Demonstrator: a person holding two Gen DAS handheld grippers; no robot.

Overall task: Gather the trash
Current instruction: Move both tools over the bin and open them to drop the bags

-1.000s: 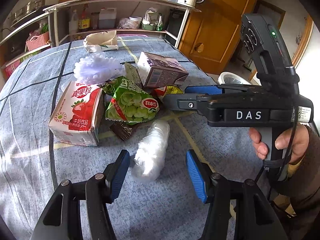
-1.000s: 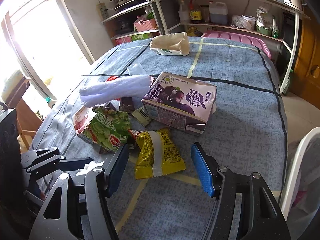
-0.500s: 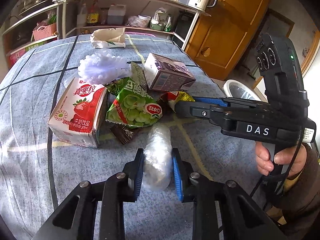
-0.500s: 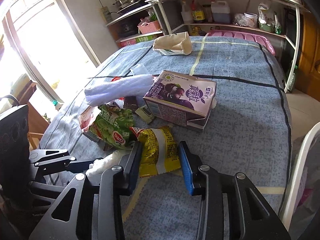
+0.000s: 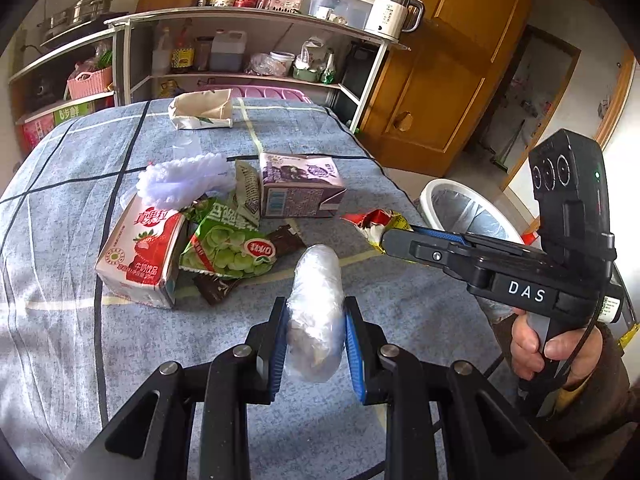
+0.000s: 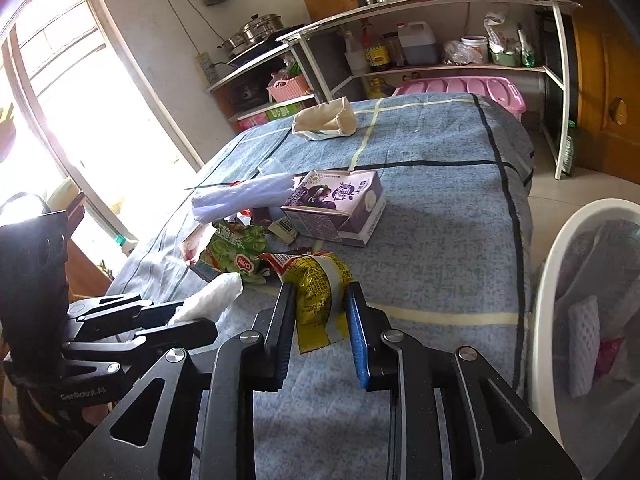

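My left gripper [image 5: 315,312] is shut on a clear crumpled plastic wrap [image 5: 316,304] and holds it just above the blue tablecloth [image 5: 60,340]. My right gripper [image 6: 320,304] is shut on a yellow snack wrapper [image 6: 318,296], lifted off the cloth. In the left wrist view the right gripper [image 5: 386,236] shows at the right, its tip on the yellow wrapper [image 5: 376,222]. On the table lie a red strawberry milk carton [image 5: 140,252], a green snack bag [image 5: 228,248], a purple milk carton [image 5: 298,190], white foam netting [image 5: 184,178] and a brown wrapper [image 5: 216,290].
A white trash bin [image 6: 588,312] with a plastic liner and trash stands on the floor at the table's right edge; it also shows in the left wrist view [image 5: 464,208]. A beige pouch [image 5: 200,110] lies at the far end. Shelves [image 5: 240,48] stand behind.
Both grippers went from open to shut: the left closed on the plastic wrap, the right on the yellow wrapper. Both have since lifted their pieces and the right has drawn back toward the bin.
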